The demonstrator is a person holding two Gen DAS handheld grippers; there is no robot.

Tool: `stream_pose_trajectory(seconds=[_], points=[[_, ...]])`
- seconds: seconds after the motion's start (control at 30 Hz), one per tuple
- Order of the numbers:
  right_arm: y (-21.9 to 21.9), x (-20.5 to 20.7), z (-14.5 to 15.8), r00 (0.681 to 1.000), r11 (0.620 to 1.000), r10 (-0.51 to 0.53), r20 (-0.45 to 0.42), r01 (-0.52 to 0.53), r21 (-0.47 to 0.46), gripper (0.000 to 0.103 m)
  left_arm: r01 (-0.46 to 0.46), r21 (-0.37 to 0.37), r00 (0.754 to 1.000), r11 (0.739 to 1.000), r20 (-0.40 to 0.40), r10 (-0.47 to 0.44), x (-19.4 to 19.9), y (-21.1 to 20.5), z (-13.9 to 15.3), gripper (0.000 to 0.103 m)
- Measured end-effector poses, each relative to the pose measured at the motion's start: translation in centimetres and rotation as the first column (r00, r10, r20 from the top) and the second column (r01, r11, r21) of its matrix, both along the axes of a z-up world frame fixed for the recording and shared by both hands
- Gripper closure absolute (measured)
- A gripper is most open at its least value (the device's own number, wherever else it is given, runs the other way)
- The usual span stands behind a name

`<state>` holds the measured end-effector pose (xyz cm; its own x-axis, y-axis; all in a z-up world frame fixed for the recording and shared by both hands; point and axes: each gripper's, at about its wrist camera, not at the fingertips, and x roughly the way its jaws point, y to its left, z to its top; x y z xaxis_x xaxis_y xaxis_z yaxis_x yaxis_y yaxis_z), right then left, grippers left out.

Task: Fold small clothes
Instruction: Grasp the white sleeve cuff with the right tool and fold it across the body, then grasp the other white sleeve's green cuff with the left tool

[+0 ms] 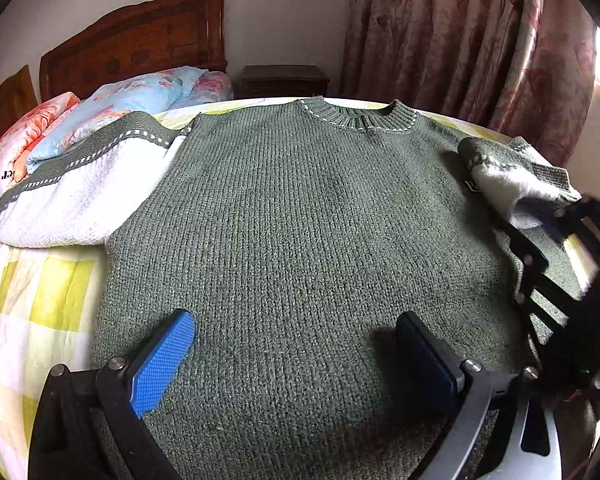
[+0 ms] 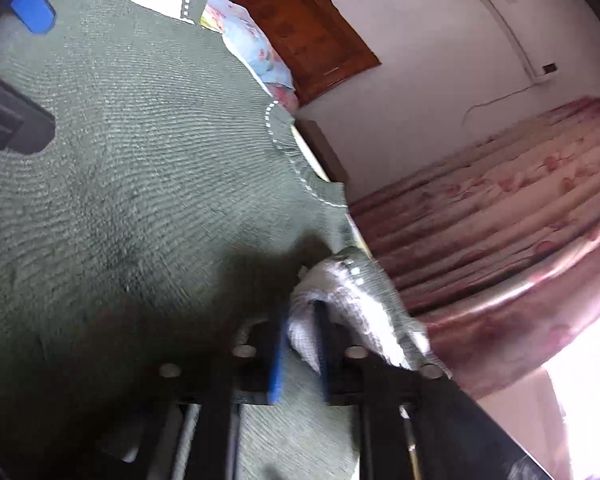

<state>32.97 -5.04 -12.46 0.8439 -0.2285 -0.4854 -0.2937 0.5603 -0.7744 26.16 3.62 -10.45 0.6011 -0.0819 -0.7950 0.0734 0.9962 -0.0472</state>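
Note:
A small grey-green knit sweater (image 1: 300, 220) lies flat on the bed, collar (image 1: 360, 118) at the far side. Its left sleeve (image 1: 80, 188), white with a green striped band, lies spread out to the left. My left gripper (image 1: 296, 348) is open and empty, low over the sweater's bottom part. My right gripper (image 2: 302, 320) is shut on the white right sleeve (image 2: 340, 300) and holds it lifted at the sweater's right edge. It shows in the left wrist view (image 1: 548, 220) at the right, with the sleeve (image 1: 508, 172) bunched in front of it.
The bed has a yellow checked sheet (image 1: 40, 292). Folded floral quilts (image 1: 112, 104) lie at the far left by the wooden headboard (image 1: 140, 40). A dark nightstand (image 1: 284, 80) and pink curtains (image 1: 460, 40) stand behind the bed.

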Motion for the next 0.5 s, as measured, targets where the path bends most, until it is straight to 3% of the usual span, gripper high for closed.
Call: stream_pose_trajectory(seconds=[0.03,0.1,0.13,0.23,0.3,0.37,0.4,0.43,0.5], points=[[-0.3,-0.7,0.5,0.999,1.0,0.028,0.035,-0.028,0.001,0.0,-0.001,0.008,1.0,1.0,-0.001,0.001,0.0,-0.1,0.0,0.001],[-1.1,-1.9,1.5,0.99,1.0,0.019,0.137,-0.018,-0.008,0.0,-0.003,0.021,1.0,1.0,-0.002,0.003,0.1,-0.3,-0.1,0.001],[-1.8,-1.8,1.9,0.992,1.0,0.008,0.125,-0.01,0.022,0.0,-0.003,0.019,1.0,1.0,-0.002,0.004,0.1,-0.3,-0.1,0.001],[-4.2,-1.0,3.4,0.998,0.972,-0.017,-0.066,0.032,0.232,0.0,-0.003,0.012,1.0,1.0,0.0,0.003,0.1,-0.2,-0.1,0.001],[-7.0,-0.9,5.0,0.982,0.869,-0.003,-0.187,0.095,0.485,0.0,-0.005,0.009,1.0,1.0,0.002,0.005,0.1,-0.1,0.0,0.001],[-10.1,-2.3,5.7,0.964,0.694,0.021,-0.267,0.178,0.697,0.0,-0.002,0.03,1.0,1.0,-0.001,0.002,0.1,-0.4,0.1,0.003],[-11.4,-2.8,5.7,0.955,0.627,0.011,-0.296,0.224,0.747,0.0,-0.001,0.041,1.0,0.999,0.0,0.001,0.1,-0.6,0.2,0.007],[-11.4,-3.4,5.4,0.949,0.602,0.007,-0.316,0.249,0.759,0.0,-0.002,0.046,1.0,0.999,0.005,0.001,0.1,-0.9,0.4,0.013],[-11.5,-3.9,4.1,0.927,0.61,0.015,-0.375,0.289,0.738,0.0,0.021,0.045,1.0,0.999,0.022,-0.022,0.3,-2.3,1.2,0.017]])
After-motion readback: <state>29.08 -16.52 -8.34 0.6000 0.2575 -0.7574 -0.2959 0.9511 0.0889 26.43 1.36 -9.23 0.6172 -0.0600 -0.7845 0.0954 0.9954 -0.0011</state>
